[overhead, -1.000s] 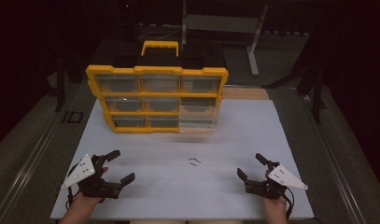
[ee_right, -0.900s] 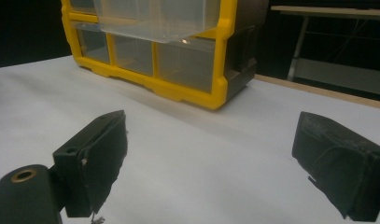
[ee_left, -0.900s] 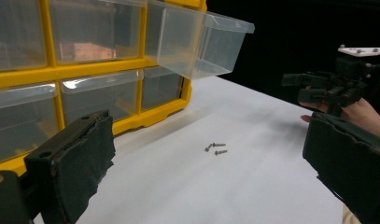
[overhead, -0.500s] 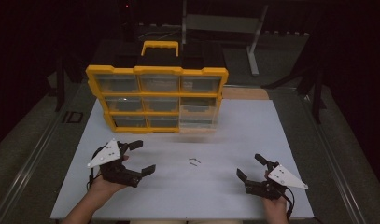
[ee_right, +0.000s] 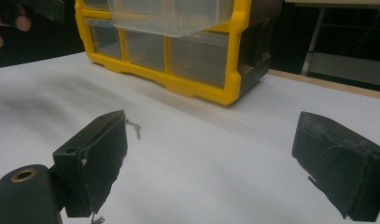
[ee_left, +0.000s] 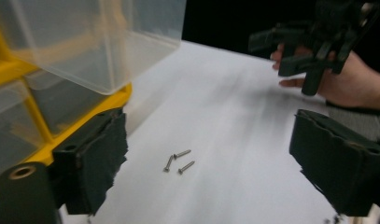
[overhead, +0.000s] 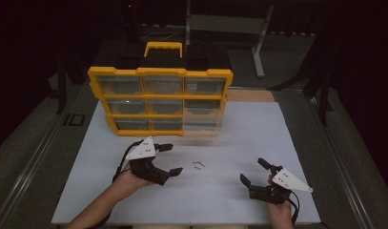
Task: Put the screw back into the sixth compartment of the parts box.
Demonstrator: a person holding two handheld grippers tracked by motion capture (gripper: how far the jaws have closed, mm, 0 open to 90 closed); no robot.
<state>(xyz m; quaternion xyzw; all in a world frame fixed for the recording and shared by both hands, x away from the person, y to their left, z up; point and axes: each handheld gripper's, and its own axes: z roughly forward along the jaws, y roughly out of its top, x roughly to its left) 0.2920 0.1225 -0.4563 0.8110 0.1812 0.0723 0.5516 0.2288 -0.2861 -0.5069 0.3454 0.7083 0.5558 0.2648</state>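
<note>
Three small screws [overhead: 198,165] lie together on the white table top [overhead: 258,129], in front of a yellow organiser box [overhead: 134,74] that stands upright with clear drawers. Its lower right drawer [overhead: 201,125] is pulled out. My left gripper [overhead: 171,159] hovers just left of the screws, open; its jaws have just been closing a little and nothing is between them. In the left gripper view the screws [ee_left: 178,162] lie ahead between the jaws. My right gripper [overhead: 252,171] rests open near the front right, its jaws empty. The screws [ee_right: 134,126] sit beyond its left jaw.
The organiser has a yellow handle [overhead: 163,46] on top. A metal stand [overhead: 258,43] rises behind the table at the right. A brown board [overhead: 251,95] lies beside the box. The white top's front edge [overhead: 191,222] runs near my forearms.
My left gripper has moved right and forward from the front left corner to beside the screws. The right gripper has stayed still.
</note>
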